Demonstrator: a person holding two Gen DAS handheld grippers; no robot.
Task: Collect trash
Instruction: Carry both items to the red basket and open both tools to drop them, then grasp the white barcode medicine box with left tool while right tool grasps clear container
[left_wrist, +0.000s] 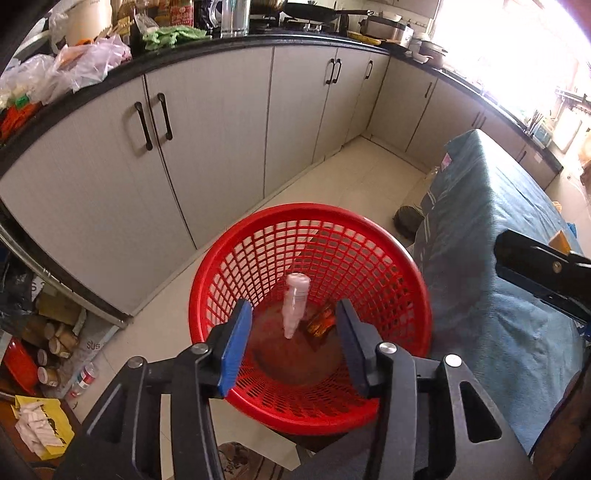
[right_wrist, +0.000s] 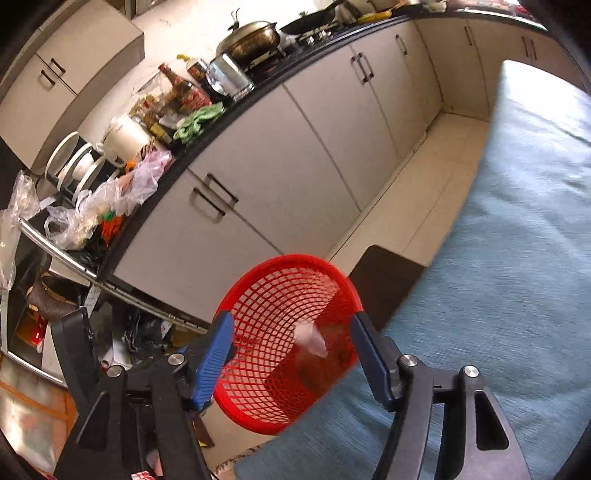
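Note:
A red mesh basket (left_wrist: 421, 291) stands on the floor beside a cloth-covered table. Inside it, a pale pink tube (left_wrist: 295, 306) stands tilted and blurred, and an orange-brown wrapper (left_wrist: 320, 322) lies on the bottom. My left gripper (left_wrist: 293, 341) hovers over the basket mouth, open; the tube shows between its blue pads without touching either. In the right wrist view the basket (right_wrist: 280, 263) and the blurred pink tube (right_wrist: 310, 341) lie under my right gripper (right_wrist: 291, 360), which is open and holds nothing. The black body of the right gripper (left_wrist: 543, 273) shows at the right edge of the left wrist view.
A table under a teal cloth (left_wrist: 498, 229) borders the basket's right side. Grey kitchen cabinets (left_wrist: 207, 140) under a cluttered black counter (left_wrist: 207, 51) run behind it. Bottles, jars and a yellow bag (left_wrist: 48, 428) crowd the floor at the left. A dark shoe (left_wrist: 408, 221) lies behind the basket.

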